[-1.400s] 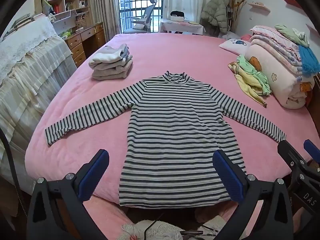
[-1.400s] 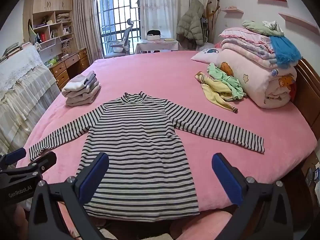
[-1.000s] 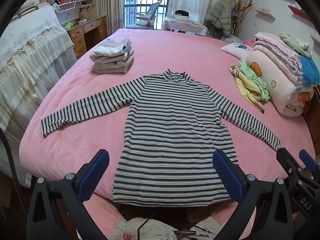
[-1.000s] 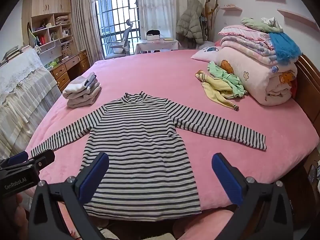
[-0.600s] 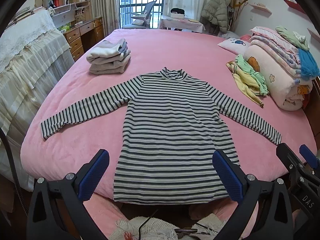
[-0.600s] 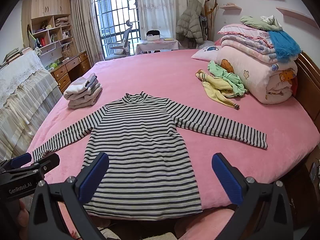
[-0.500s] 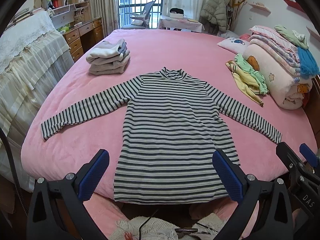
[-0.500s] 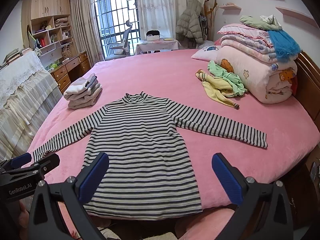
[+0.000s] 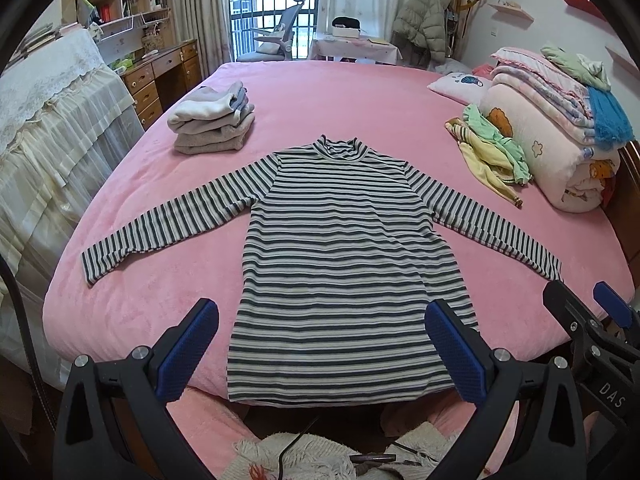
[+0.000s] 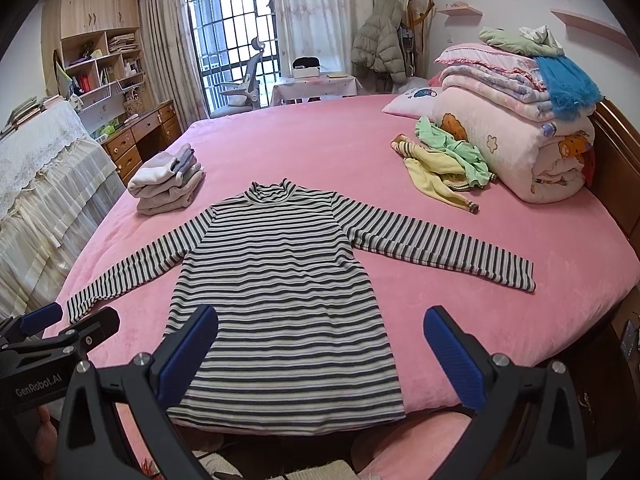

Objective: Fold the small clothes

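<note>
Place: I'm looking into a home bedroom.
Bed point(image 9: 360, 92): wide, pink cover, fills most of my view.
Bedding point(image 10: 516, 136): rolled quilts stacked by the wooden headboard, a pillow point(image 10: 412, 98) beside them.
Storage: wooden drawers point(image 10: 140, 140) and open bookshelves point(image 10: 104, 64) on my left.
Window point(image 10: 228, 28): barred, curtained, a desk chair point(image 10: 244, 84) before it.
Coat point(image 10: 380, 36): hung on a stand in the corner.

Two markings could be read. White letters "DAS" stood on the black body of the right claw point(image 9: 600, 320), at about four o'clock in the left wrist view. "GenRobot.AI" stood in white on the left claw point(image 10: 60, 328), at about eight o'clock in the right wrist view.
</note>
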A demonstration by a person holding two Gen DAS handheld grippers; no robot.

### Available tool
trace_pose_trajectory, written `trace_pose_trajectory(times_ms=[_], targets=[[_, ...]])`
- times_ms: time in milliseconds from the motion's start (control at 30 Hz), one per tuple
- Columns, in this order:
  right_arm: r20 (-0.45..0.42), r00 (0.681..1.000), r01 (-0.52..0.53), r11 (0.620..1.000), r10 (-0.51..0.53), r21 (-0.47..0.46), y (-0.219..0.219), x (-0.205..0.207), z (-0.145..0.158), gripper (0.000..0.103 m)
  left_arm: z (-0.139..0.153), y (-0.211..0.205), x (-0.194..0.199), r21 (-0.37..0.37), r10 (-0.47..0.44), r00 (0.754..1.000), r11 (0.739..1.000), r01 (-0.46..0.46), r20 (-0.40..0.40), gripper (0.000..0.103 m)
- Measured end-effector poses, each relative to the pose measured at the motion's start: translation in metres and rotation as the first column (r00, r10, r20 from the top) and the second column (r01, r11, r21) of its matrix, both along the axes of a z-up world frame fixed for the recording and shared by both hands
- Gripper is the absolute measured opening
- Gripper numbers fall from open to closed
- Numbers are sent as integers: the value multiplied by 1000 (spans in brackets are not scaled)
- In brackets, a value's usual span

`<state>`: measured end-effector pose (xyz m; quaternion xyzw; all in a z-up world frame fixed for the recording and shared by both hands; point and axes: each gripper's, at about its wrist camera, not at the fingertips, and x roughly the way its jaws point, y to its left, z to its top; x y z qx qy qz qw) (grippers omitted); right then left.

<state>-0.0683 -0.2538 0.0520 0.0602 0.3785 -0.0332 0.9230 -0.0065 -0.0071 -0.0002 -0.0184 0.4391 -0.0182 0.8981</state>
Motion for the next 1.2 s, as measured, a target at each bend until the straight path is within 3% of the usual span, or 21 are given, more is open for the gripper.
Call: trace_pose_trajectory(times_ms=[233,567,700,1200], targets=[[-8,1000,2,1000,-2,-9,-3,1,1,103,3,0,0,20,0,1000,1000,0,9,102],[-4,1000,-2,1000,2,-25,-8,8,12,103,15,-1,4,-25,-25,997,999,27,67,102],[0,1000,-8,1000,8,-24,-11,12,17,103,20,-6,7,-11,-33,996,999,34,88,102],[14,1000,-26,999,27,-22,-9,18,22,103,20,-8,12,-16,-26,998,1000,27,58,102]])
